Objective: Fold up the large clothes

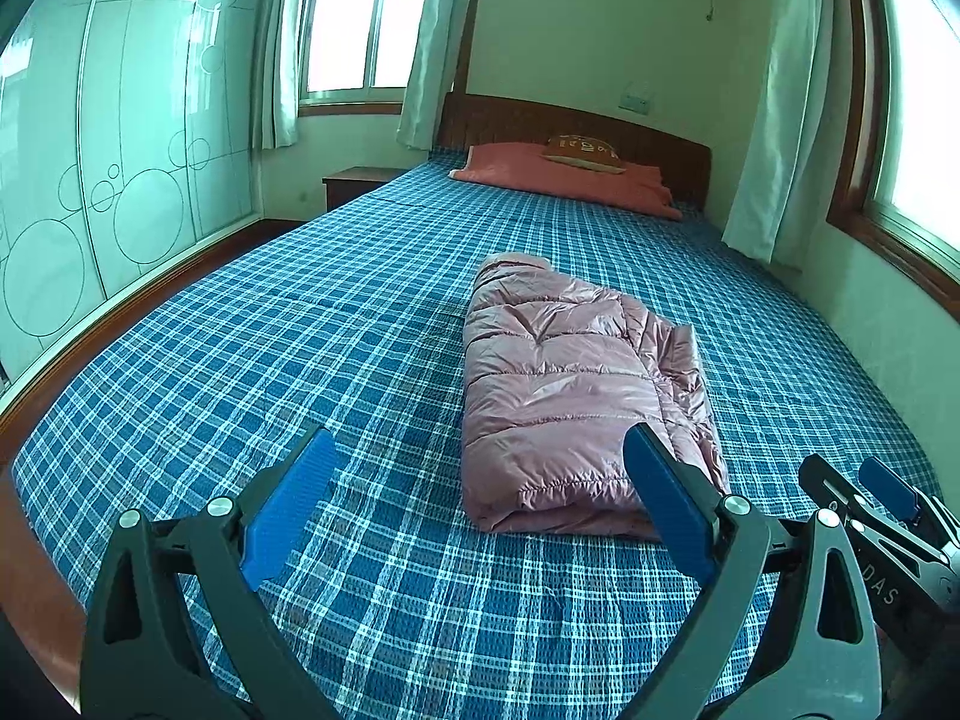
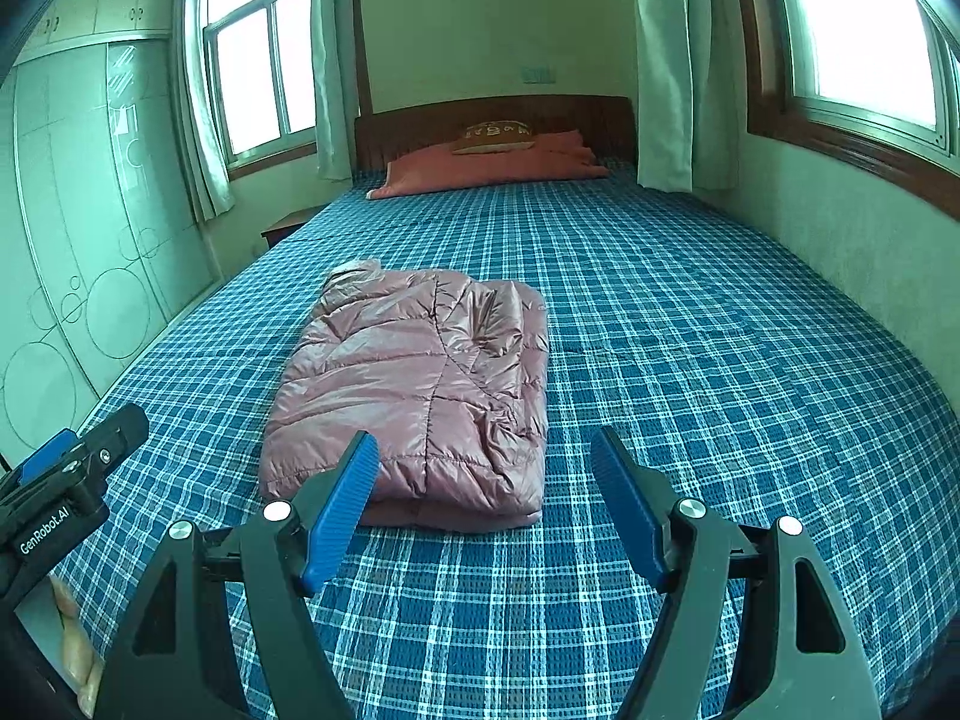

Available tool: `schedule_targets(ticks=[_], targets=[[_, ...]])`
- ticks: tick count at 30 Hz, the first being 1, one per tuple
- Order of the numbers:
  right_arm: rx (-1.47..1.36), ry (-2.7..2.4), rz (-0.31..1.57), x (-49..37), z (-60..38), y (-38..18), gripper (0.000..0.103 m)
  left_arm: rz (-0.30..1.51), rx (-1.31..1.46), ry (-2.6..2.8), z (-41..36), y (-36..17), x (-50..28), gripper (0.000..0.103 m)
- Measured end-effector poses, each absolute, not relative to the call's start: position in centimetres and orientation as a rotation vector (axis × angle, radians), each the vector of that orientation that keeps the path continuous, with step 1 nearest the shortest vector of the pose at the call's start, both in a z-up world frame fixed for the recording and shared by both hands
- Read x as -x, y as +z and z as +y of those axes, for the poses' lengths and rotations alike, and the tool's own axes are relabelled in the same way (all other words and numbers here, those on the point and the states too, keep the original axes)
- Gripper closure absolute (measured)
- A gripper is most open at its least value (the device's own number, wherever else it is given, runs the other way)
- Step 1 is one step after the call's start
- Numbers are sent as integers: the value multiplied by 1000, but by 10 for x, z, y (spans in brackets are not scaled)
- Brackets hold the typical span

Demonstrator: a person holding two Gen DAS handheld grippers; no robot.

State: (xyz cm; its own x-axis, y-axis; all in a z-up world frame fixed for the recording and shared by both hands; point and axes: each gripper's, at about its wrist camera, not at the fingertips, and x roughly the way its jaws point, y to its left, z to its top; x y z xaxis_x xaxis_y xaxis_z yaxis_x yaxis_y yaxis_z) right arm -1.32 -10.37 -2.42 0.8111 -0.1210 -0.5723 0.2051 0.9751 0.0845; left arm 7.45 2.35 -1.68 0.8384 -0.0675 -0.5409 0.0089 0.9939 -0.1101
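A pink quilted puffer jacket [image 1: 564,396] lies folded into a compact rectangle on the blue plaid bed [image 1: 300,360]. It also shows in the right wrist view [image 2: 420,390]. My left gripper [image 1: 480,480] is open and empty, held above the sheet just short of the jacket's near edge. My right gripper [image 2: 486,480] is open and empty, also just in front of the jacket's near edge. The right gripper [image 1: 870,498] appears at the right of the left wrist view, and the left gripper [image 2: 66,468] at the left of the right wrist view.
An orange pillow [image 1: 558,177] with a small cushion [image 1: 582,151] lies at the wooden headboard [image 1: 600,132]. A glass wardrobe [image 1: 120,150] runs along the left, a nightstand [image 1: 354,183] stands at the bed's far left, and a wall with a window [image 2: 858,30] runs along the right.
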Motion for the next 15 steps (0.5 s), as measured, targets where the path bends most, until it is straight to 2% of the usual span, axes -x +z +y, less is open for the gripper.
schedule_targets(ticks=[15], targets=[[-135, -173, 596, 12, -100, -25, 31, 575, 103, -38, 22, -17, -74, 6]])
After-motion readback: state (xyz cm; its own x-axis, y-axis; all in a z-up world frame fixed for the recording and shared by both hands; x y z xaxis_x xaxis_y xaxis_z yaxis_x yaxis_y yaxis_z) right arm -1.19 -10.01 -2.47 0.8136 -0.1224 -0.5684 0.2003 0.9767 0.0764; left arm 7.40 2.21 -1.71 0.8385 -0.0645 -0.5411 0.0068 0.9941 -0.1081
